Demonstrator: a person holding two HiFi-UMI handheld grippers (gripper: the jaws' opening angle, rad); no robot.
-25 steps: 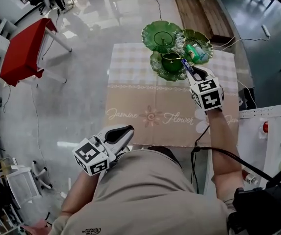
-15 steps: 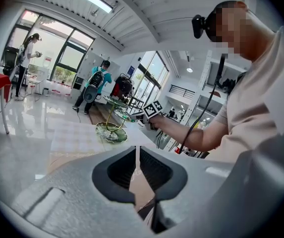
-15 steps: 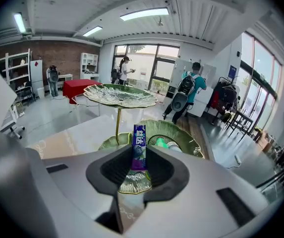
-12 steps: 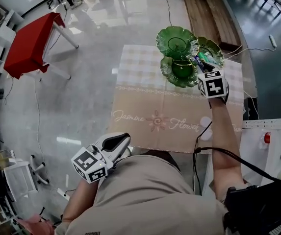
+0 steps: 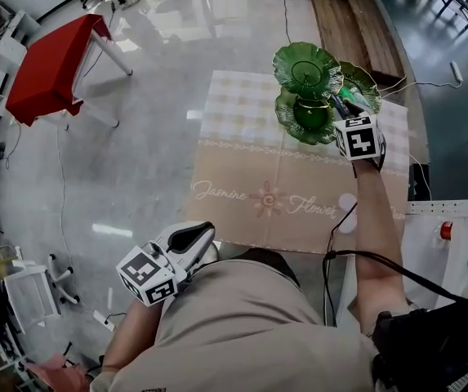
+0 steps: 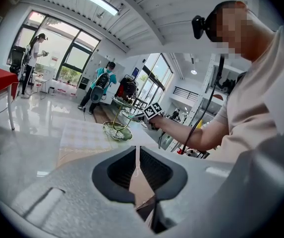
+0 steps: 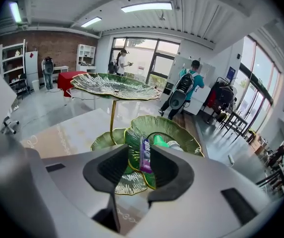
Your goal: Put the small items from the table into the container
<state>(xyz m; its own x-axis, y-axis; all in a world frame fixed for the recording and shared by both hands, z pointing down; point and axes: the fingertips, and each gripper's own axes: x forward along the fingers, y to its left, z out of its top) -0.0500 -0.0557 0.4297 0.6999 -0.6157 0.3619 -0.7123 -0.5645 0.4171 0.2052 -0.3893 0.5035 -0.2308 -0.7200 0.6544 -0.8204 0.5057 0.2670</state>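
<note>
A green three-dish leaf stand (image 5: pixel 307 68) rises at the table's far edge. My right gripper (image 5: pixel 344 104) reaches over the stand's right-hand dish (image 7: pixel 181 133). Its jaws are opening. A purple packet (image 7: pixel 145 155) stands upright between them against the right pad, with a gap to the left pad. A green and white tube (image 7: pixel 162 142) lies in that dish. My left gripper (image 5: pixel 207 230) hangs near my body off the table's near left corner, its jaws closed with nothing in them (image 6: pixel 139 155).
The table wears a beige cloth (image 5: pixel 250 162) with a checked far strip. A red table (image 5: pixel 50 64) stands far left on the glossy floor. White equipment (image 5: pixel 454 227) and cables sit at the right. Several people stand far off by the windows.
My right gripper has gone forward with the purple packet, from beside the lower dish to over the stand's right-hand dish. The left gripper stays low by my body.
</note>
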